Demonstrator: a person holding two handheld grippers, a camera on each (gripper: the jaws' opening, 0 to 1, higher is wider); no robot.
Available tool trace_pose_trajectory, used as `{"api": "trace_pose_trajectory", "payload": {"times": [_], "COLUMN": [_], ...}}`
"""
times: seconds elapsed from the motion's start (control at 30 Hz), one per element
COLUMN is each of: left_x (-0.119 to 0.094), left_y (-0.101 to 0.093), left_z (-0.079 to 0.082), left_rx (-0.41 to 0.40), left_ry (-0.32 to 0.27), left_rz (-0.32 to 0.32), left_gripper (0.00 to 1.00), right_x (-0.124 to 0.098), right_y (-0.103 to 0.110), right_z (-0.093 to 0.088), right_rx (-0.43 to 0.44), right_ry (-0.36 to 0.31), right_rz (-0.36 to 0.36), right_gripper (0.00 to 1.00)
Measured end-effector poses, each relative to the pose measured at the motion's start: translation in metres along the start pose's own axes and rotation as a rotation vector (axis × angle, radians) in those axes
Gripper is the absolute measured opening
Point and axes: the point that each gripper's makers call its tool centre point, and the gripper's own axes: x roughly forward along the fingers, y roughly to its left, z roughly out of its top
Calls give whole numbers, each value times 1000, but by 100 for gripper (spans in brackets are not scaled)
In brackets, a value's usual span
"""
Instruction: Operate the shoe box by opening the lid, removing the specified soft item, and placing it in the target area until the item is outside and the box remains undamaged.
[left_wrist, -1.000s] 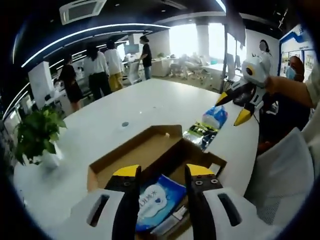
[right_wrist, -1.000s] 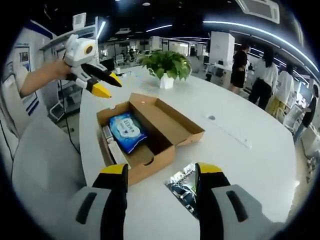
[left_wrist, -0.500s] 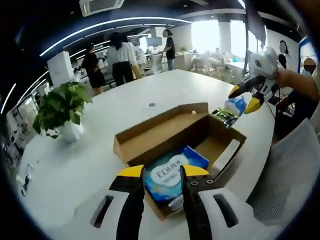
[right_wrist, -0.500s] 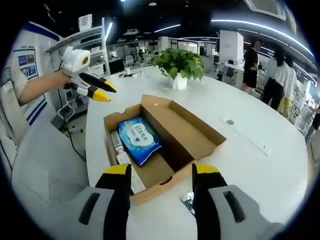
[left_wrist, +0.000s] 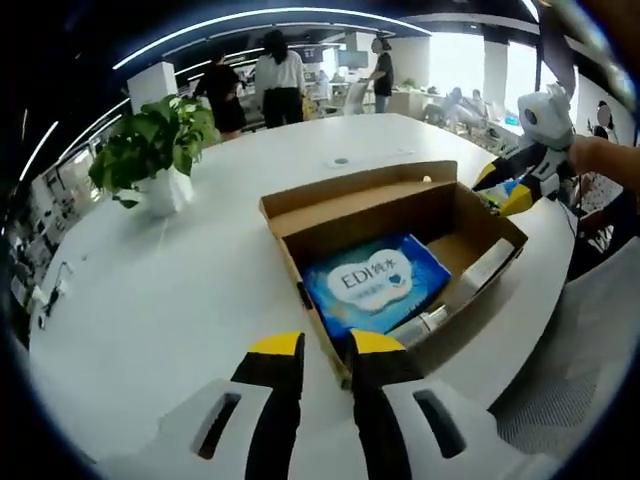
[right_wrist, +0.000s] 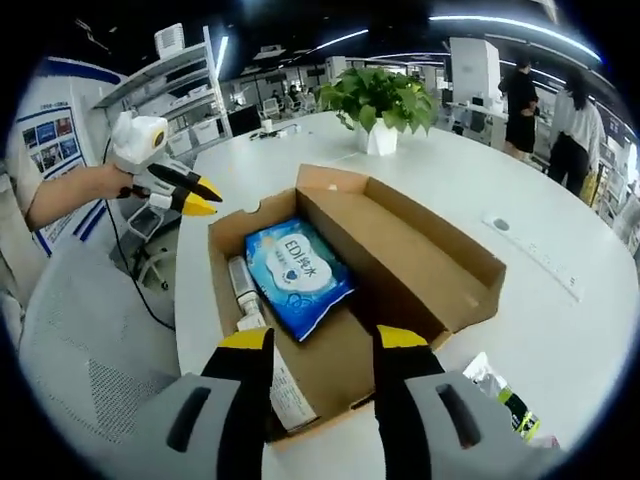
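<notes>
since a second ago both cameras have swung closer over the shoe box, so it now sits mid-frame in the left gripper view and centre in the right gripper view, where before it lay lower and partly cut off by the jaws; the right gripper has dropped from the upper right to the box's far right corner in the left gripper view.

the box is open — its lid stands hinged back along one long side, upright and a little splayed. inside lies a blue soft pack with white lettering, flat on the box floor toward the near end in the left gripper view, centre-left of the box in the right gripper view. beside it, along the box wall, lie a small tube-like item and a flat white carton; what they are is too small to tell. the rest of the floor is bare cardboard.

the left gripper hovers at the near edge of the box, its yellow-tipped jaws a narrow gap apart, holding nothing. the right gripper's jaws stand apart in its own view, over the box's near end, also holding nothing.

on the white table outside the box, a shiny packet lies at lower right of the right gripper view. a potted plant stands at upper left of the left gripper view.
</notes>
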Motion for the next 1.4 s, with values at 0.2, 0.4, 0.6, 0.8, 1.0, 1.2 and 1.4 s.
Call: {"api": "trace_pose_trajectory", "payload": {"times": [0.2, 0.4, 0.6, 0.8, 1.0, 1.2, 1.4], "left_x": [6, 8, 10, 11, 10, 10, 10], "left_y": [1, -2, -6, -8, -7, -7, -7], "left_z": [-15, -12, -13, -16, -16, -16, -15], "left_rx": [-56, -115, -150, -139, -153, -174, -181], "left_ry": [21, -6, -10, -1, -9, -22, -28], "left_rz": [7, -7, -20, -15, -14, -8, -4], "left_gripper": [11, 9, 4, 5, 5, 4, 4], "right_x": [23, 51, 72, 90, 98, 100, 110], "right_y": [-6, -10, -6, -5, -8, -13, -4], "right_z": [-2, -1, -2, -10, -18, -22, -25], "right_rx": [117, 155, 189, 217, 222, 305, 346], "right_ry": [23, 42, 72, 104, 127, 133, 129], "right_rz": [-24, -35, -12, -20, -40, -60, -49], "right_gripper": [29, 26, 23, 18, 15, 13, 7]}}
